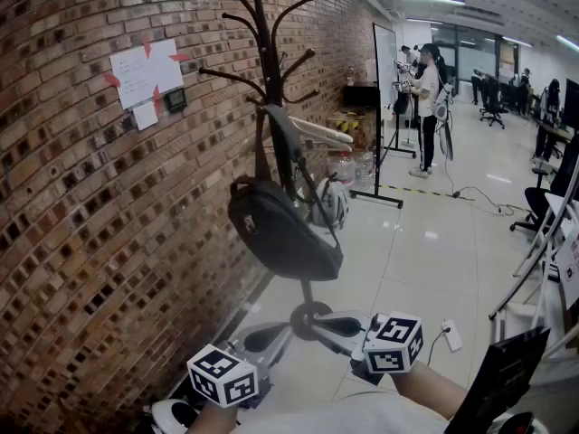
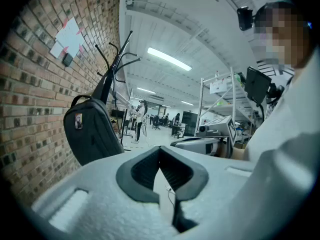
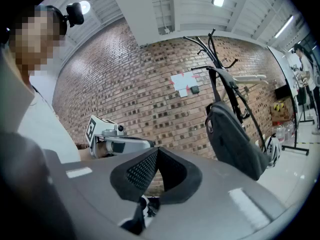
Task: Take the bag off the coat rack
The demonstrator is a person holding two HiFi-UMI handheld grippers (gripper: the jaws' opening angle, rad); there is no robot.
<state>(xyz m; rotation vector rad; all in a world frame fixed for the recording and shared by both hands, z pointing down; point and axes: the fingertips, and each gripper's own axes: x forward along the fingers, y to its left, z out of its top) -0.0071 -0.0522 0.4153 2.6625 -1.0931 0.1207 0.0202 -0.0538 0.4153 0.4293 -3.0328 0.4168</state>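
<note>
Brick wall (image 1: pixel 81 206) — bag (image 1: pixel 280 229) on coat rack (image 1: pixel 263 52), apart from left hand-held gripper (image 2: pixel 160 154).

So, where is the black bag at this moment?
In the head view the black bag hangs at centre from the coat rack, with the brick wall on its left and a white helmet just behind it.

Bright ceiling lights (image 2: pixel 169 59); floor (image 1: pixel 425 242) glare; fisheye edges.

The coat rack (image 1: pixel 271 70) stands beside the wall (image 1: pixel 81 233), which lies to its left. The bag (image 1: pixel 280 229) hangs on the rack, with the helmet (image 1: pixel 331 202) behind it. Papers (image 1: pixel 145 70) are on the wall, left of the rack's top.
</note>
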